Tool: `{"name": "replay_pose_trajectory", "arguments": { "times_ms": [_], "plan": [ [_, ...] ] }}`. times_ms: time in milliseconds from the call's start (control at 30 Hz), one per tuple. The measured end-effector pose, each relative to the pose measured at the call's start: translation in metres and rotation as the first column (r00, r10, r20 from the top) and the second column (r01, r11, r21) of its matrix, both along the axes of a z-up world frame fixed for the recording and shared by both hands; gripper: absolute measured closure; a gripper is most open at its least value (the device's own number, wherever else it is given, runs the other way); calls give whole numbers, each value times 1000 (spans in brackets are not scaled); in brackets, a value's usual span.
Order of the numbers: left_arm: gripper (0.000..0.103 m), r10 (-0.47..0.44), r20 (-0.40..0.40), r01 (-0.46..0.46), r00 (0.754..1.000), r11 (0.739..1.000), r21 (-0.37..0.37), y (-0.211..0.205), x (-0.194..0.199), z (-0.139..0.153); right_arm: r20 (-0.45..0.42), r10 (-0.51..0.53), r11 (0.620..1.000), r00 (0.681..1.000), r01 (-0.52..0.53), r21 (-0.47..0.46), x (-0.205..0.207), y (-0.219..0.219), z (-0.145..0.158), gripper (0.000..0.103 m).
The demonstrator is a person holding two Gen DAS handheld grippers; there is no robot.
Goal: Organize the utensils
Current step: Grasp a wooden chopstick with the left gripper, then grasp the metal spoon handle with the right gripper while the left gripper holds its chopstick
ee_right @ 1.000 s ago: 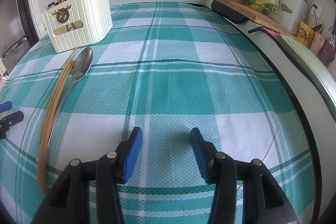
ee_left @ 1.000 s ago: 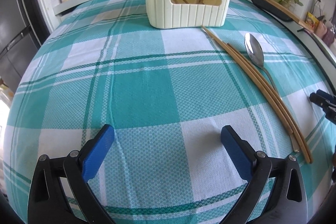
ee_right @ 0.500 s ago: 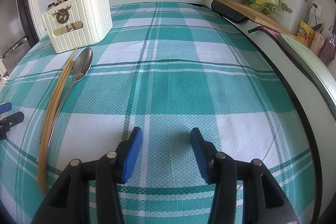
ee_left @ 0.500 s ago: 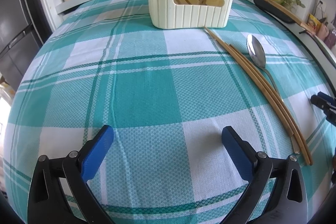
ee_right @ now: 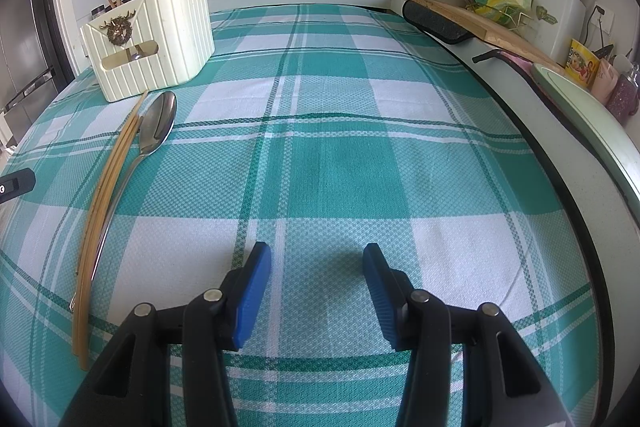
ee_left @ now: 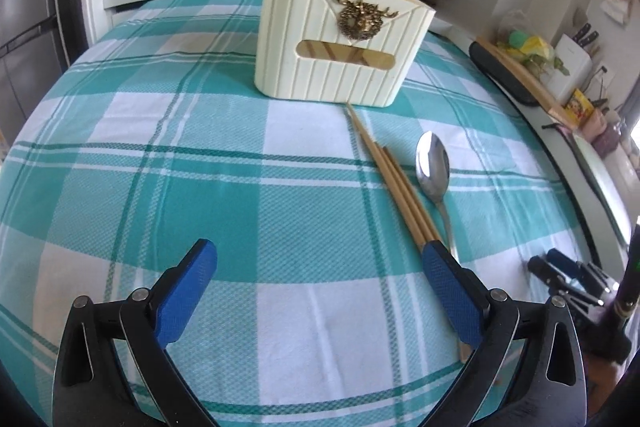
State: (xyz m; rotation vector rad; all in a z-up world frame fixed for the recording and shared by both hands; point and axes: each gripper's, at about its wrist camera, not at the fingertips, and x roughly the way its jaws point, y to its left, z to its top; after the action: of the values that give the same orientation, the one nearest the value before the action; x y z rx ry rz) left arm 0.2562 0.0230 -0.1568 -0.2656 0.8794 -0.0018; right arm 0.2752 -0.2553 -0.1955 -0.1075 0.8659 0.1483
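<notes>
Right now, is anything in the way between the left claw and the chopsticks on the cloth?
No, nothing I can see. The left claw is open, and the chopsticks lie on bare cloth just ahead, beside the spoon.

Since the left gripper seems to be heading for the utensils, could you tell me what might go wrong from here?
1. The chopsticks lie bunched beside the spoon; the open left gripper could pinch several pieces at once or scatter them.
2. The thin sticks lie flat on the tablecloth, so the fingers may snag fabric.
3. The holder already has chopsticks poking out; new ones could catch on them.
</notes>
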Motion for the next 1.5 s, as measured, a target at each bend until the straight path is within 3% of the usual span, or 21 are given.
{"name": "replay_pose_trajectory", "arguments": {
  "times_ms": [233, 333, 500, 600, 767, 867, 933, 1033, 1100, 1167, 1233, 1500],
  "plan": [
    [1, -35, -47, 38, 998, 997, 62, -41, 34, -14, 0, 0, 1000, 1000, 0, 0, 0, 0, 0, 54],
    [0, -14, -95, 27, 995, 990, 135, -51, 43, -27, 0, 0, 1000, 1000, 0, 0, 0, 0, 0, 54],
    [0, 15, -94, -1, 995, 989, 146, -39, 39, -26, -1, -1, 1000, 1000, 1, 1, 0, 1, 0, 54],
    [1, 17, -112, 5, 994, 981, 193, -33, 36, -29, -1, -1, 1000, 1000, 1, 1, 0, 1, 1, 54],
    [1, 5, -110, 11, 994, 989, 145, -30, 31, -27, -1, -1, 1000, 1000, 1, 2, 0, 0, 1, 54],
    [1, -7, -118, 30, 993, 980, 199, -38, 32, -30, -1, -1, 1000, 1000, 1, 3, 0, 0, 1, 54],
    [3, -23, -107, 43, 994, 980, 196, -37, 28, -30, -1, -1, 1000, 1000, 1, 2, 0, 1, 1, 54],
    [20, -49, -88, 65, 995, 979, 192, -35, 23, -26, -1, -1, 1000, 1000, 1, 3, 0, 0, 1, 54],
    [42, -81, -79, 94, 994, 978, 184, -33, 19, -23, -1, -1, 1000, 1000, 1, 2, 0, 0, 1, 54],
    [81, -93, -75, 107, 993, 973, 203, -31, 17, -21, -1, -1, 1000, 1000, 1, 3, 0, 0, 0, 54],
    [94, -104, -73, 117, 992, 975, 189, -29, 16, -21, -1, -2, 1000, 1000, 2, 2, 0, 0, 0, 54],
    [97, -80, -77, 92, 994, 982, 163, -8, 0, -20, 0, -2, 1000, 1000, 2, 2, 0, 1, 0, 54]
  ]
}}
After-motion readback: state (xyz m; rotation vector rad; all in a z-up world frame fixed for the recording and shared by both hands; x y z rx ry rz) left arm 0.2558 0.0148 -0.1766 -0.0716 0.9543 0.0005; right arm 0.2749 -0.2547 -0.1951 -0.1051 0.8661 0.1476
